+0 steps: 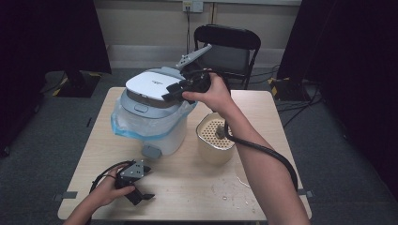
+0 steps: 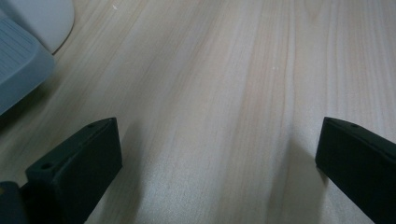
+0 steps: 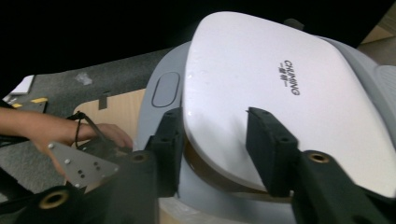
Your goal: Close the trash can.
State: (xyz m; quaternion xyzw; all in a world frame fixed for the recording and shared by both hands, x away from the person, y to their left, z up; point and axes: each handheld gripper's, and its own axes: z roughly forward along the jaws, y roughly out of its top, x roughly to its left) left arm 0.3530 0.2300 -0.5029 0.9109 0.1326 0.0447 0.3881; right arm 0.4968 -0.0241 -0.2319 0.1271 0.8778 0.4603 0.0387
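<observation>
the table (image 1: 187, 187) is light wood with pale stripes in the grain. the cooker lid (image 3: 261, 79) is white with small grey letters, on a light grey body (image 1: 141, 101). a clear blue bag (image 1: 123, 127) wraps the cooker. the pot (image 1: 215, 140) is cream with rows of little holes inside. the chair (image 1: 227, 40) is black. the floor (image 1: 56, 131) is dark grey. both grippers, left gripper (image 1: 141, 190) and right gripper (image 1: 172, 92), are black.

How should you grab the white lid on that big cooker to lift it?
Grip the lid by its thin front edge, coming in from the side, one jaw above and one below. The lid looks raised, leaving a gap under its rim. The right gripper already straddles that edge this way.
</observation>
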